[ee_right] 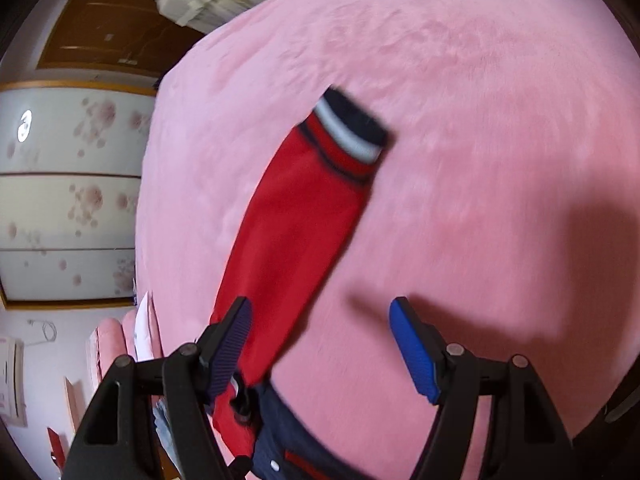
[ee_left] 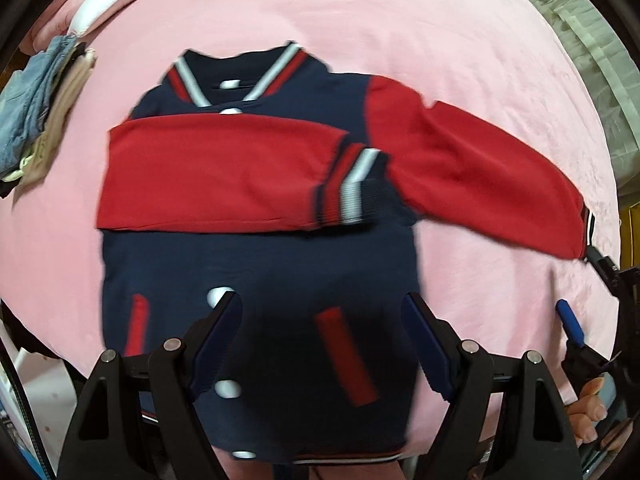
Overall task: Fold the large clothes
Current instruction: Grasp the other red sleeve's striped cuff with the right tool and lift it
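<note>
A navy varsity jacket [ee_left: 256,280] with red sleeves lies face up on the pink bedspread [ee_left: 400,40], collar towards the far side. One red sleeve [ee_left: 216,172] is folded across the chest. The other sleeve [ee_left: 480,176] stretches out to the right over the bed. My left gripper [ee_left: 320,304] hangs open above the jacket's lower body, holding nothing. In the right wrist view the outstretched sleeve [ee_right: 296,224] lies flat, its striped cuff [ee_right: 348,136] far from me. My right gripper [ee_right: 320,344] is open, its left finger over the sleeve's upper part, not gripping it.
A stack of folded clothes [ee_left: 36,120] sits at the bed's left side. Pale bedding [ee_left: 580,40] is piled at the far right. A blue finger of the right gripper [ee_left: 570,322] and a hand [ee_left: 588,412] show at the right edge. A floral wardrobe [ee_right: 72,200] stands beyond the bed.
</note>
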Action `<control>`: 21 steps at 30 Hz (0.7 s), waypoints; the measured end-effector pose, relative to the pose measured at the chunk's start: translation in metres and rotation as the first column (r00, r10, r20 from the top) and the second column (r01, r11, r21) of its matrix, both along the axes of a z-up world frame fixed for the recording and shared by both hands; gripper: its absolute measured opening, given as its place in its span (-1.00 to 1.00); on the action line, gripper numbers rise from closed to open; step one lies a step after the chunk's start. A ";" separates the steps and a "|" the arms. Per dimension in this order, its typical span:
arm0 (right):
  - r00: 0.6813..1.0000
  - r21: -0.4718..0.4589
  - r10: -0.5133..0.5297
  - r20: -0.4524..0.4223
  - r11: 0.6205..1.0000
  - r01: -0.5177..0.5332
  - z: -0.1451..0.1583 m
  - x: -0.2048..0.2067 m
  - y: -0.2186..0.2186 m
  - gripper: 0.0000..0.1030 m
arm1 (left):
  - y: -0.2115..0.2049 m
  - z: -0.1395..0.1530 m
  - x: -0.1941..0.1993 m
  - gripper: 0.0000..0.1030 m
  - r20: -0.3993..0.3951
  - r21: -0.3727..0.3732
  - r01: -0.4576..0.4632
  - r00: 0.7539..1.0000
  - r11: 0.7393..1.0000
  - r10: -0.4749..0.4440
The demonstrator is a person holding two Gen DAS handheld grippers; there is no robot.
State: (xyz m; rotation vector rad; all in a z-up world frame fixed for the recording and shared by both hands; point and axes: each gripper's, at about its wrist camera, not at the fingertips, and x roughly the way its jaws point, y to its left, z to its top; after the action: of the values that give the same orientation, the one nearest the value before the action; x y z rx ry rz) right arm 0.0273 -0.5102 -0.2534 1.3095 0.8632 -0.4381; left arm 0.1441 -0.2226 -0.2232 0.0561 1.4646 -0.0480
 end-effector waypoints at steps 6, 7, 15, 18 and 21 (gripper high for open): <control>0.998 0.047 -0.020 -0.052 0.999 0.022 -0.027 0.016 -0.036 -0.31 | -0.045 -0.007 0.007 0.56 -0.041 -0.009 -0.019 0.999 1.000 0.019; 0.999 0.051 -0.027 -0.044 0.998 0.029 -0.030 0.020 -0.042 -0.45 | -0.051 -0.007 0.007 0.56 -0.042 -0.001 -0.012 0.999 1.000 0.012; 0.998 0.006 0.017 -0.056 1.000 -0.016 -0.037 0.050 -0.049 -0.74 | -0.074 -0.010 0.015 0.56 -0.041 0.043 -0.006 0.999 0.999 0.008; 0.998 -0.051 0.042 -0.054 0.998 -0.045 -0.029 0.055 -0.047 -0.83 | -0.074 -0.008 0.020 0.56 -0.032 0.052 -0.025 0.999 0.998 0.027; 0.996 -0.128 0.068 -0.063 0.989 -0.076 -0.015 0.063 -0.037 -0.85 | -0.062 -0.002 0.024 0.56 -0.017 0.054 -0.045 0.999 0.998 0.046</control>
State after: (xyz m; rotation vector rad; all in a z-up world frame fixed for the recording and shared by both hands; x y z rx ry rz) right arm 0.0899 -0.5469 -0.2687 1.1469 0.9124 -0.4696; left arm 0.1685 -0.2843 -0.2254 0.0660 1.4853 0.0276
